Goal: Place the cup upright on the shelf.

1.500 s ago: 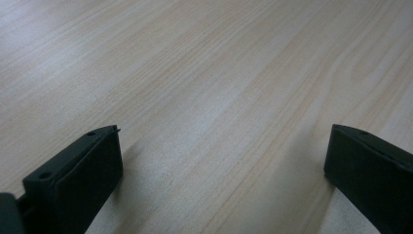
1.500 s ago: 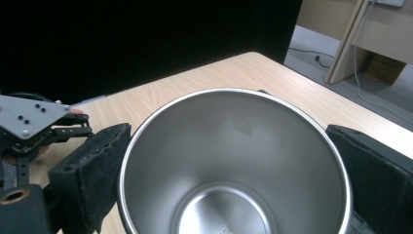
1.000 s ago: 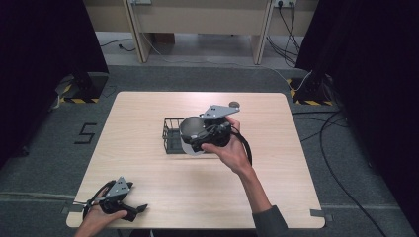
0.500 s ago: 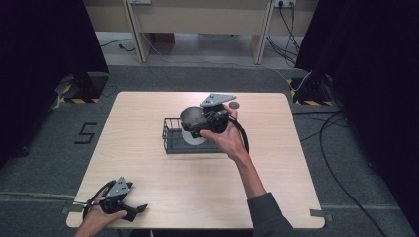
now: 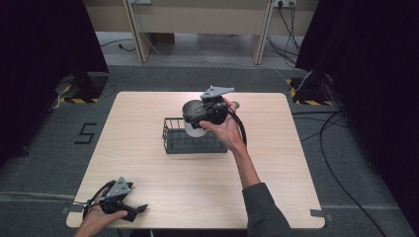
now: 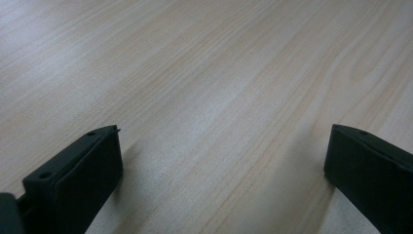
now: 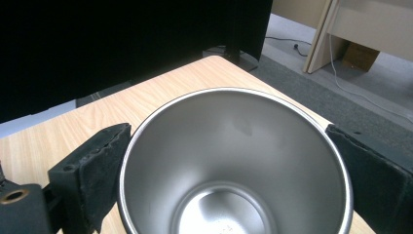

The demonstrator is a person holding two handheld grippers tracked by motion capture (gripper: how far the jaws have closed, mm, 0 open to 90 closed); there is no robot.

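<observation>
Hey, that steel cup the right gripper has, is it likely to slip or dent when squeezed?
The steel cup looks rigid, so it probably won't dent. Its polished, tapered wall could slide between the right gripper jaws, which press on its outside near the rim. It looks empty, so it is likely light.

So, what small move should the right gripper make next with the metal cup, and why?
Probably lower the cup straight down into the wire basket. The right gripper has a jaw on each side of the cup's rim, and in the high view it holds the cup just above the basket, near its right end. The left gripper rests open at the table edge, so it is not needed.
</observation>
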